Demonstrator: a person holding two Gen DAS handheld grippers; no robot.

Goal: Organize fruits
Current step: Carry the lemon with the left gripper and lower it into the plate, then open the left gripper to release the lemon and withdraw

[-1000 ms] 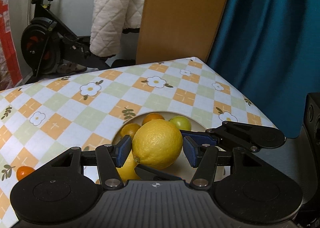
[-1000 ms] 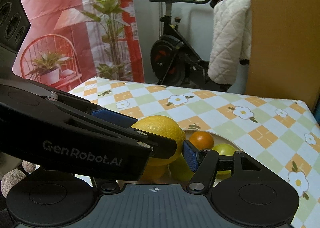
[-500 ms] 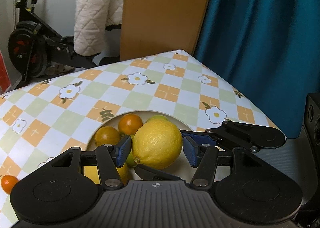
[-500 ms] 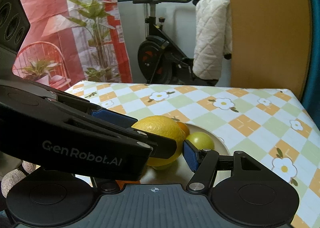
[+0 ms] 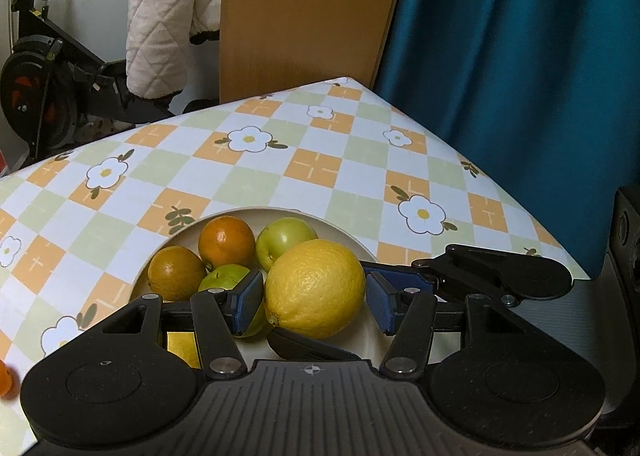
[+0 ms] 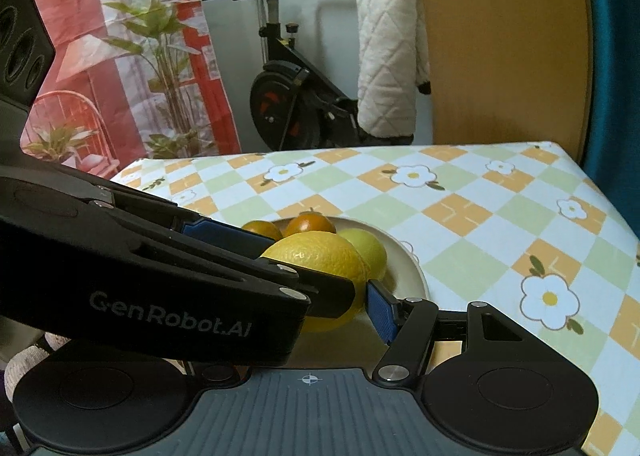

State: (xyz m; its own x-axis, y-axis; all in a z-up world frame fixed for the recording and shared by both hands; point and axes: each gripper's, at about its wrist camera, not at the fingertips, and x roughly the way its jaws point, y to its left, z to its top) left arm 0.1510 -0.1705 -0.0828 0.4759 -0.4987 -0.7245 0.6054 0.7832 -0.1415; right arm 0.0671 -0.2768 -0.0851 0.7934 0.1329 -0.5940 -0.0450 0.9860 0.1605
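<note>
A big yellow lemon (image 5: 316,288) hangs just over a cream plate (image 5: 280,210) on the flowered tablecloth. My left gripper (image 5: 314,294) has its blue pads on the lemon's two sides. My right gripper (image 5: 352,312) crosses in from the right, one finger at the lemon's right and one under it. In the right wrist view the lemon (image 6: 316,252) sits beside my right gripper's (image 6: 316,296) visible blue pad, and the left gripper's finger hides the other. Two oranges (image 5: 226,242) and two green fruits (image 5: 286,240) lie in the plate (image 6: 416,268).
A small orange fruit (image 5: 6,376) lies on the cloth at the far left. Another yellow fruit (image 5: 180,348) shows under the left gripper. The table's corner (image 5: 348,80) ends near a wooden board (image 5: 304,8) and a teal curtain (image 5: 520,56). An exercise bike (image 6: 288,96) stands behind.
Both grippers have carried the lemon together, lower and further over the plate. More of the plate's fruits show now. The lemon has kept its place between the pads.
</note>
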